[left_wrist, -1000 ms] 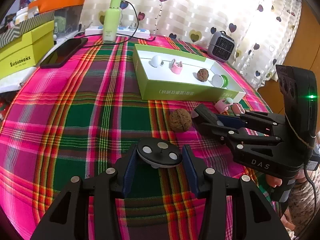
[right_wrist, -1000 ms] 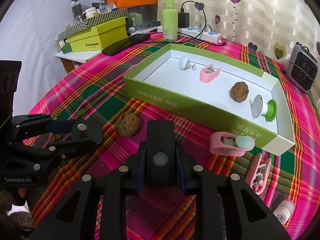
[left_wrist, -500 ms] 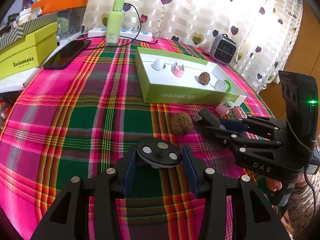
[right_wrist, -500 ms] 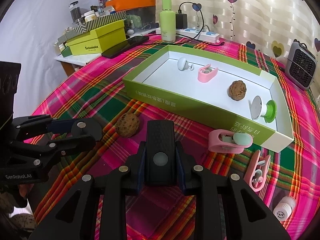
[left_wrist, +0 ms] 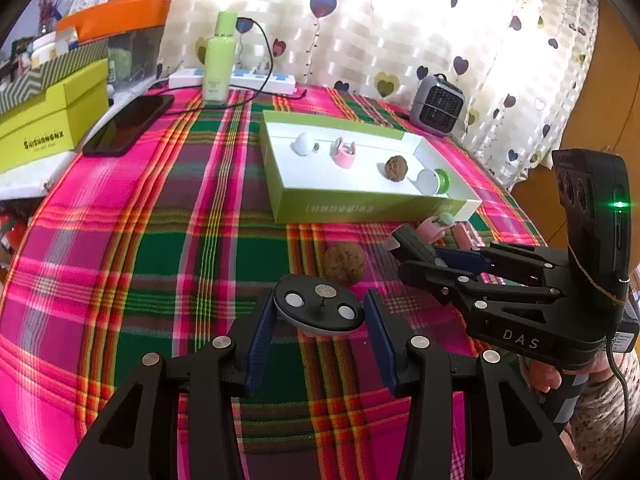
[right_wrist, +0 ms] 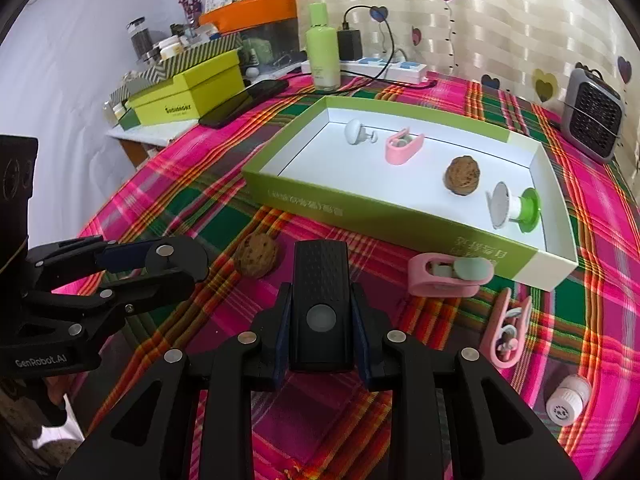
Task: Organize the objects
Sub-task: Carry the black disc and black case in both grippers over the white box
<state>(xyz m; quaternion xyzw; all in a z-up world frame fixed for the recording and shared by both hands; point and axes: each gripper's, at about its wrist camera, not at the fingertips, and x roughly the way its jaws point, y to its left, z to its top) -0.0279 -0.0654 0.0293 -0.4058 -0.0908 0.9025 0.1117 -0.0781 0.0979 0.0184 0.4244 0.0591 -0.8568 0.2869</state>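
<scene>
Two grippers, both loaded: left gripper has its pads spread about the width of a grey disc with three metal inserts, sitting between the tips; left pad looks in contact, right pad shows a sliver of gap, so grip looks light. Right gripper is clamped narrow on a black ribbed block, pads flush both sides. Judgement: both held off the plaid cloth ready to carry to the green tray ahead. Just beyond both tips: one loose walnut. Right of the right gripper: two pink clips, one white cap, all outside the tray. In the tray, farther ahead: one white knob, one pink clip, one walnut, one green-and-white spool. Totals: walnuts 2, pink clips 3. Far back: green bottle, phone, heater.
</scene>
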